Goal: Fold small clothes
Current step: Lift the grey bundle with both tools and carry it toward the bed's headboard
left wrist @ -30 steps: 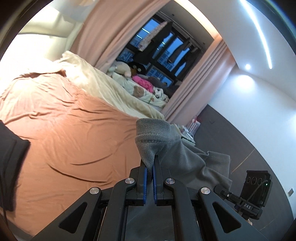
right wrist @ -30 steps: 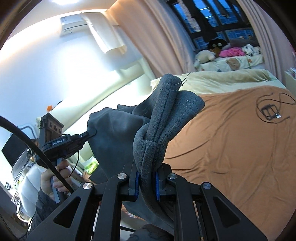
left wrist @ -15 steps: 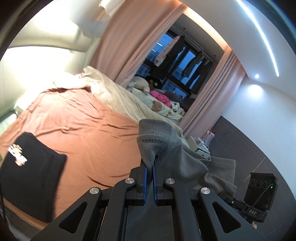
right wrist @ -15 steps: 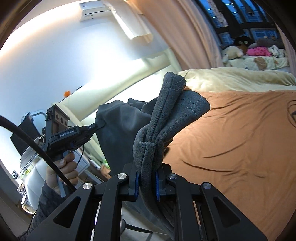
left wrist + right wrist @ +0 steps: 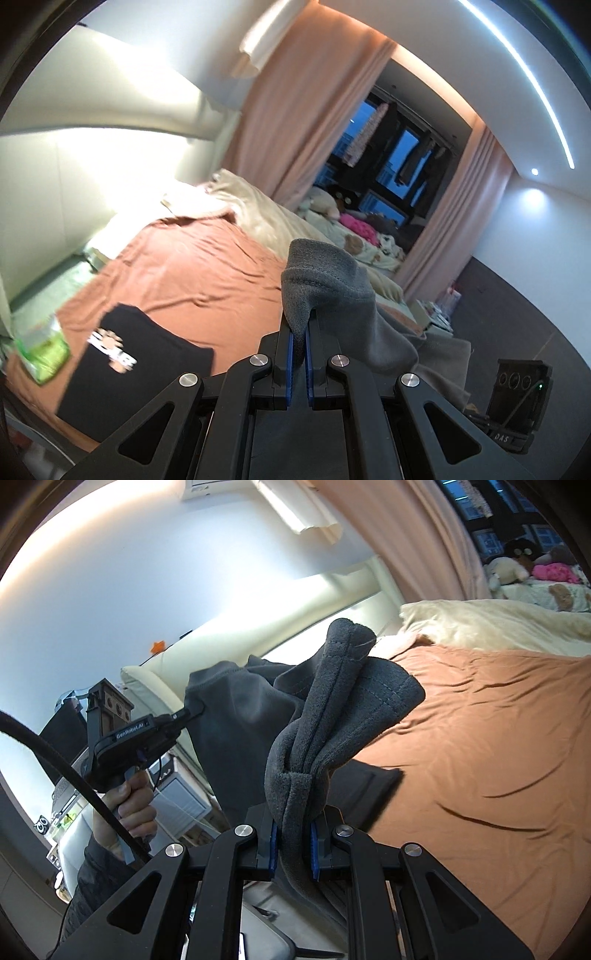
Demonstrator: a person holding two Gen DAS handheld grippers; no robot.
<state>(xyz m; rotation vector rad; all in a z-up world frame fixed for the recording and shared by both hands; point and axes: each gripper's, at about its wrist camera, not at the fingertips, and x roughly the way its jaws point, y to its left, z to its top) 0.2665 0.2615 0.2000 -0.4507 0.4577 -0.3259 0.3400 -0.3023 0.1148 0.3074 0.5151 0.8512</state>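
Left gripper clamped on grey garment hem. Right gripper clamped on bunched edge of same garment, held above bed. Black folded shirt at 9 o'clock on bed. Curtain, window at 12 o'clock.

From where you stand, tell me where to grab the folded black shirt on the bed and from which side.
Take the black shirt at its corner nearest the left gripper, coming in low over the orange sheet. It lies flat and folded, so an edge is all that jaws can pinch. Both grippers are shut on the gray garment now; the right gripper holds a thick bunch.
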